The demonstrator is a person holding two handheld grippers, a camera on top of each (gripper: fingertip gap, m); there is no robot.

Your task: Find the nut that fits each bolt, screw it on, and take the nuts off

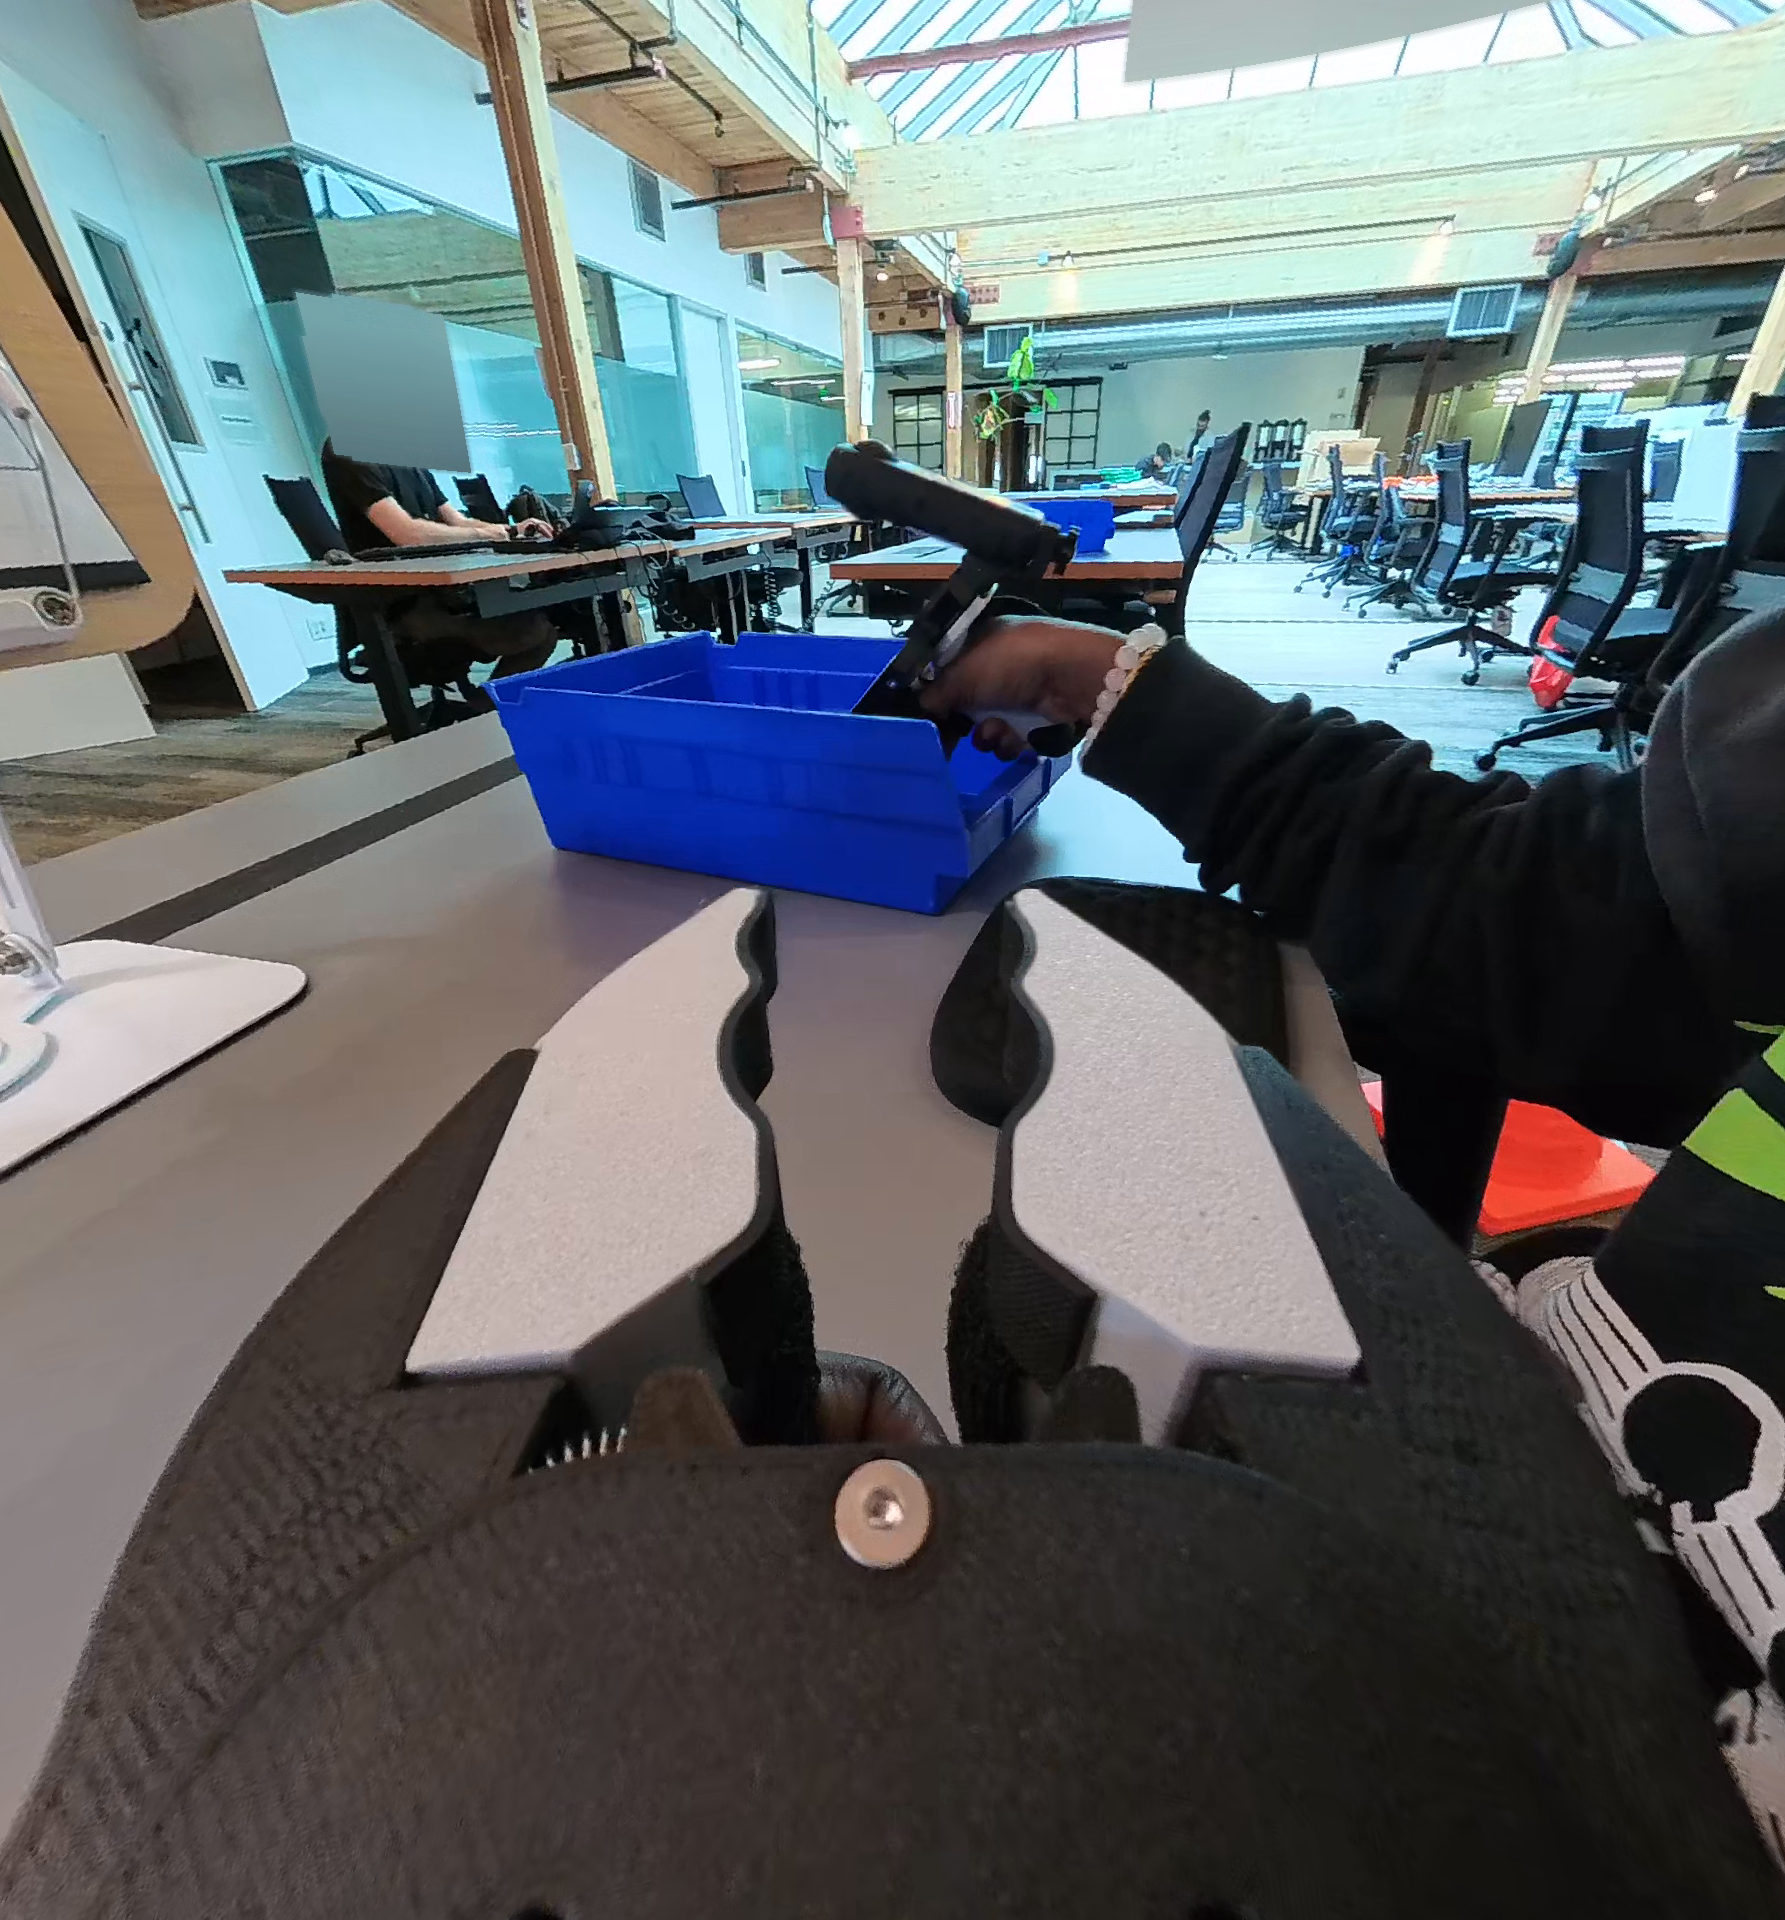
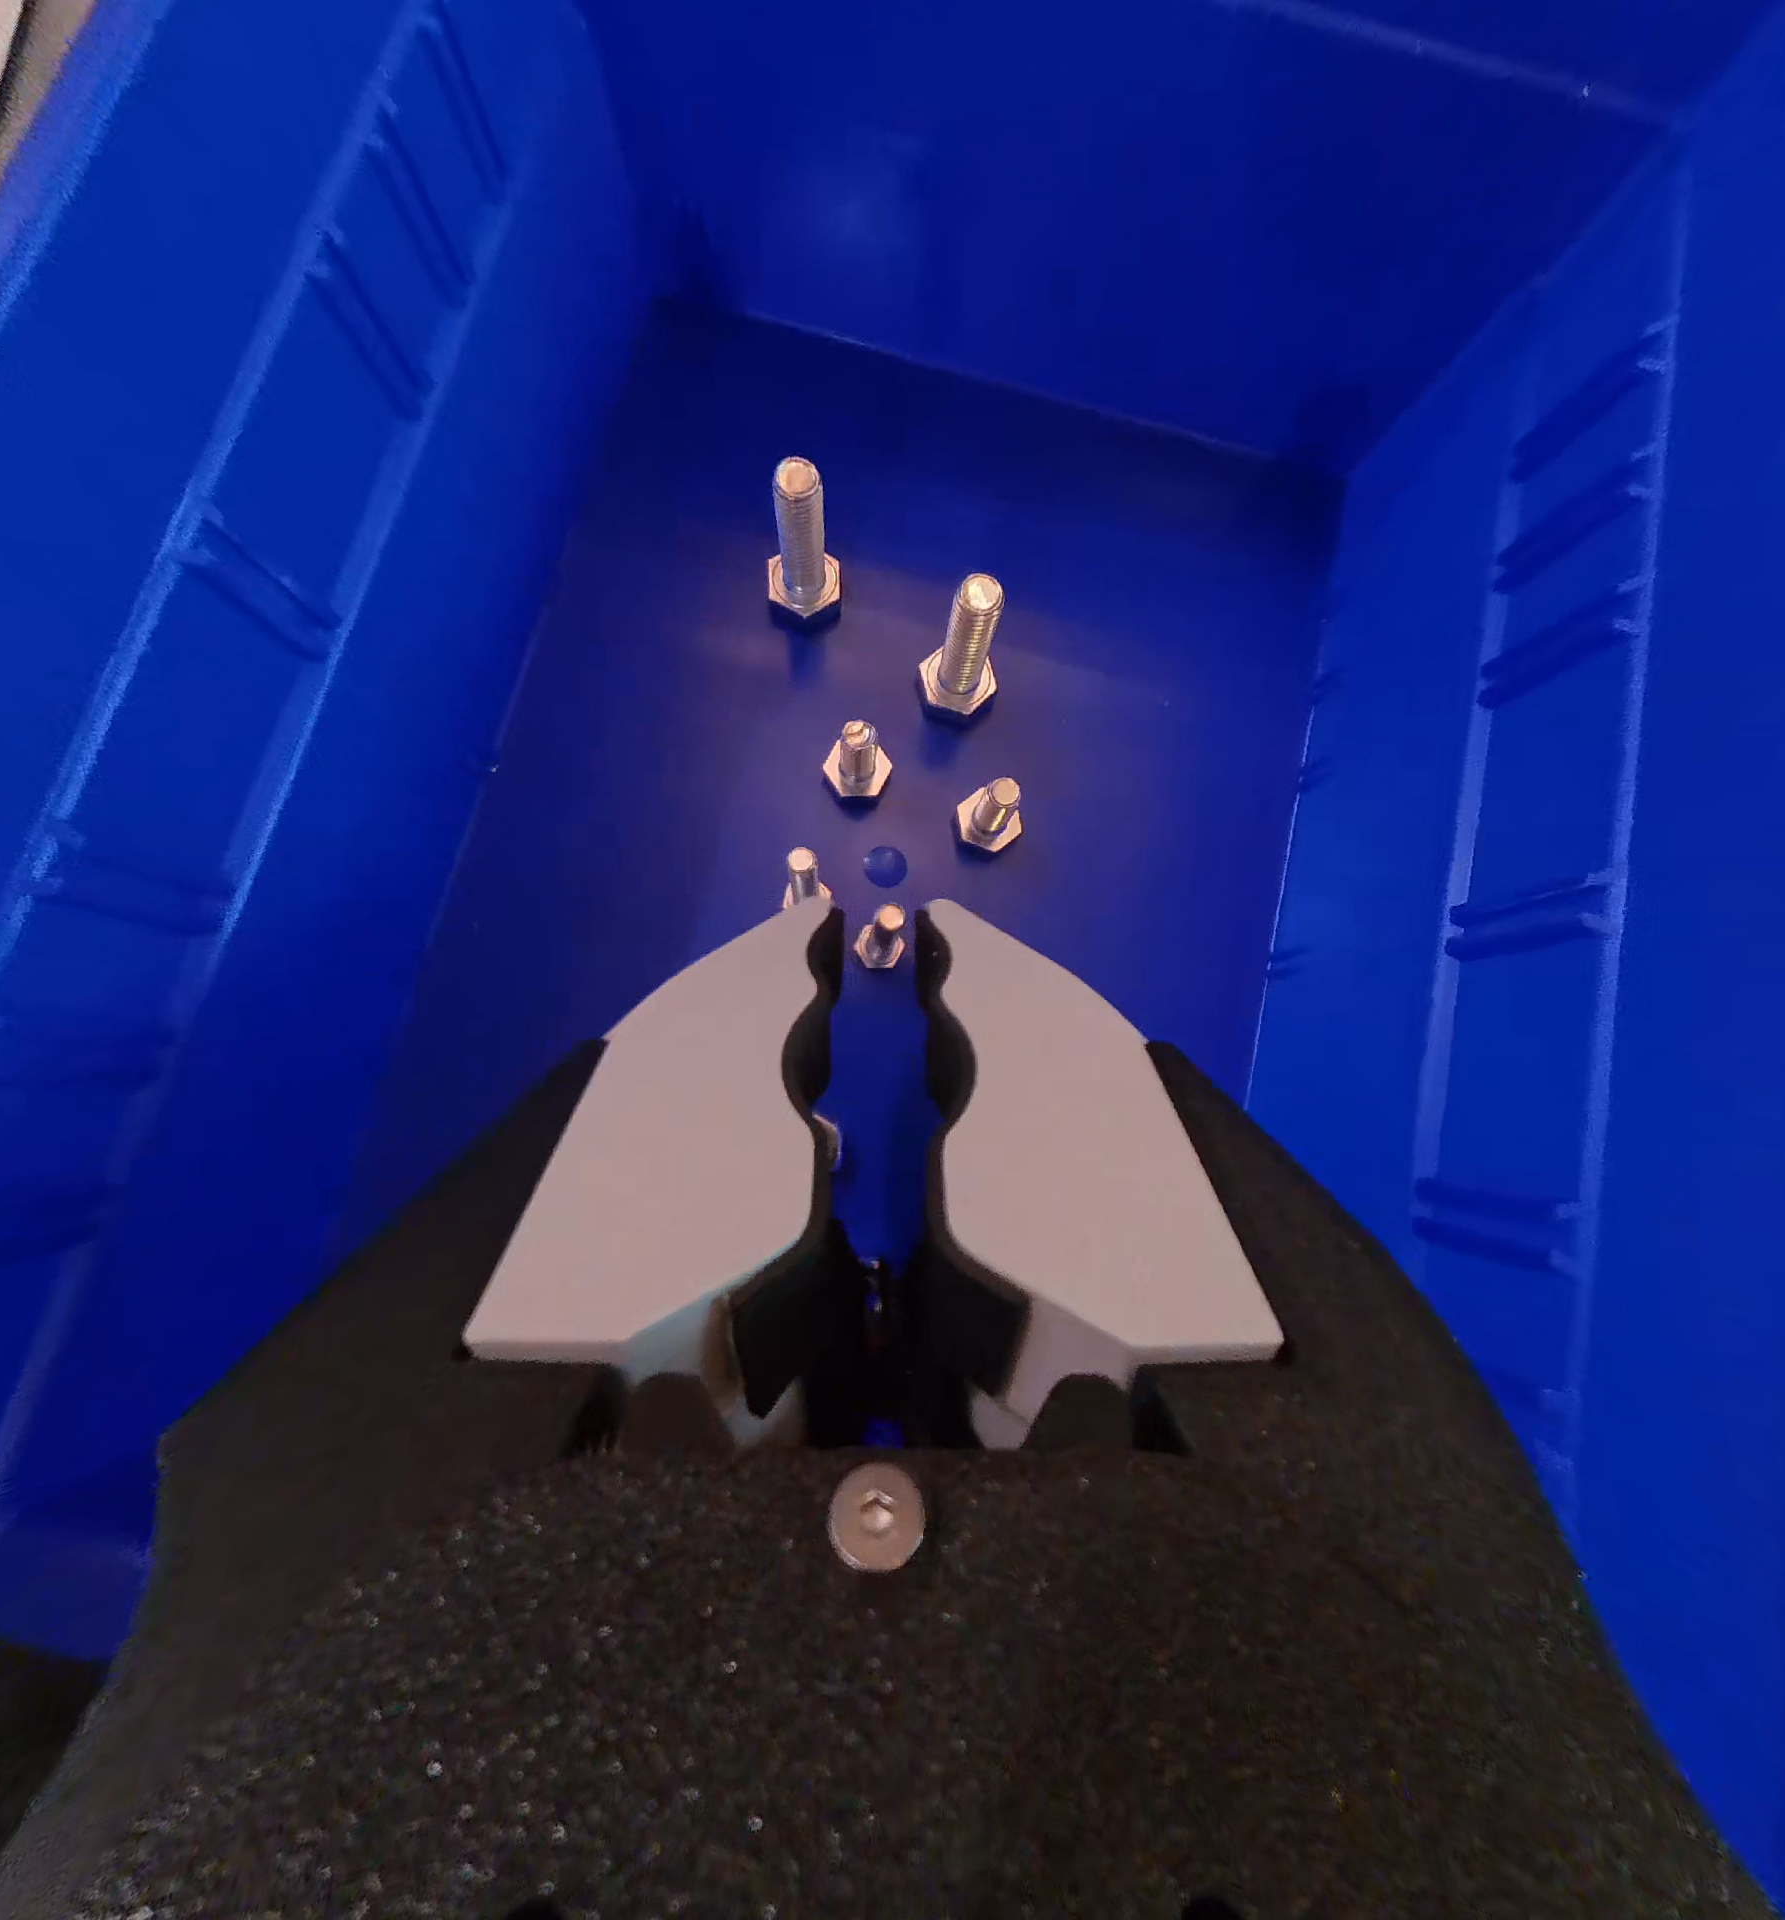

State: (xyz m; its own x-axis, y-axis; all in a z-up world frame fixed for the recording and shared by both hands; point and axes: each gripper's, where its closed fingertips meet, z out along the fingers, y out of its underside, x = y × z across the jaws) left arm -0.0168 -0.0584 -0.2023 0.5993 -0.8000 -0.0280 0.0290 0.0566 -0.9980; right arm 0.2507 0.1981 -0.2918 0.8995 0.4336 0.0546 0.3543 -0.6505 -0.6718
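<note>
**Bolts standing in the blue bin**

While the left gripper (image 1: 872,914) hung over the grey table (image 1: 348,997) with its fingers apart and empty, the right gripper (image 2: 880,914) reached down into the blue bin (image 2: 244,727). At the frame's centre six silver bolts (image 2: 803,545) stood head-down on the bin floor. The right fingers were parted, holding nothing, the smallest bolt (image 2: 883,935) just between their tips. I saw no nuts.
</note>
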